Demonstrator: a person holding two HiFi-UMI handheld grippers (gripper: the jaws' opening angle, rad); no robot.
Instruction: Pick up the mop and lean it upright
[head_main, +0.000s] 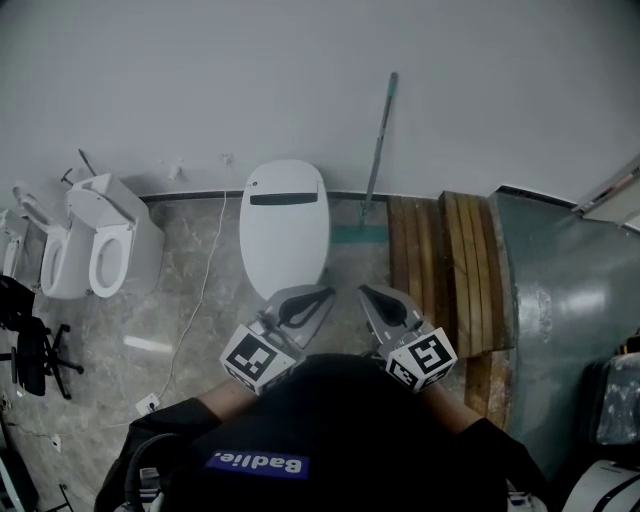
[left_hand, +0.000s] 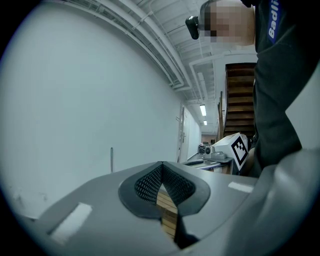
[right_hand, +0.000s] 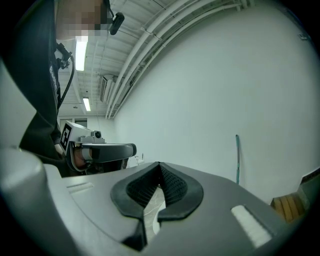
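The mop (head_main: 380, 135) leans upright against the white wall, its teal head (head_main: 357, 236) on the floor between a toilet and some planks. In the right gripper view its teal handle (right_hand: 237, 160) stands against the wall, well away. A thin pole (left_hand: 111, 159) in the left gripper view looks like the same handle. My left gripper (head_main: 325, 293) and right gripper (head_main: 366, 292) are held close to my chest, tips angled toward each other. Both are shut with nothing between the pads (left_hand: 150, 182) (right_hand: 172, 185). Neither touches the mop.
A white toilet (head_main: 285, 225) with its lid down stands just ahead of the grippers. More toilets (head_main: 100, 250) line the left. Wooden planks (head_main: 450, 270) and a grey-green slab (head_main: 570, 300) lie to the right. A white cable (head_main: 203, 290) runs over the marble floor.
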